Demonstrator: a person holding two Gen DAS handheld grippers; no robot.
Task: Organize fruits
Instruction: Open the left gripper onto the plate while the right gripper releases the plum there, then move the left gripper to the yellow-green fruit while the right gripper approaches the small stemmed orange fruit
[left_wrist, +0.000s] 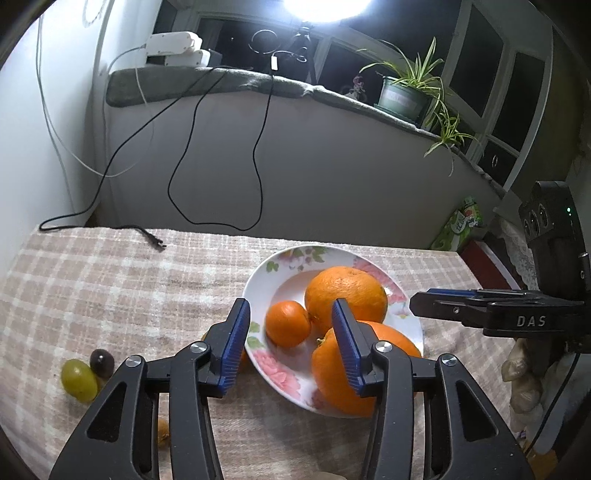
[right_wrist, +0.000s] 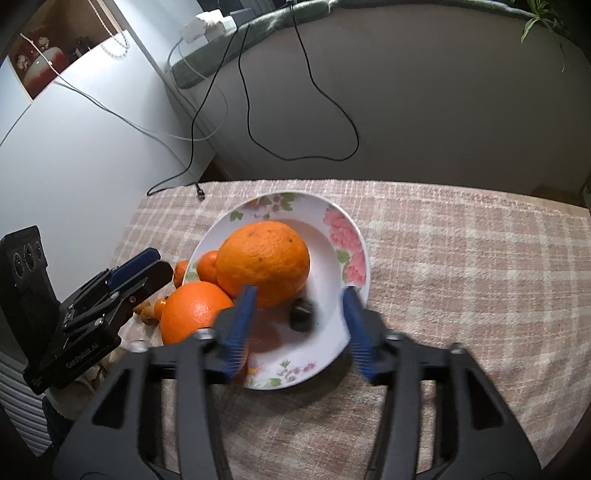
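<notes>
A white flowered plate (left_wrist: 284, 284) (right_wrist: 325, 240) on the checked cloth holds two big oranges (left_wrist: 345, 295) (right_wrist: 264, 262), (left_wrist: 328, 376) (right_wrist: 195, 310), and a small tangerine (left_wrist: 288, 323) (right_wrist: 208, 266). My left gripper (left_wrist: 290, 317) (right_wrist: 159, 264) hovers open over the plate's near-left rim, and the tangerine shows in its gap untouched. My right gripper (right_wrist: 299, 306) (left_wrist: 415, 302) is open over the plate. A dark grape (right_wrist: 301, 314) lies blurred on the plate between its fingers, clear of both pads.
On the cloth left of the plate lie a green grape (left_wrist: 78, 379), a dark grape (left_wrist: 101, 363), another tangerine (right_wrist: 181, 273) and small brown fruits (right_wrist: 147, 312). A black cable plug (left_wrist: 155, 242) rests at the far edge. A wall stands behind.
</notes>
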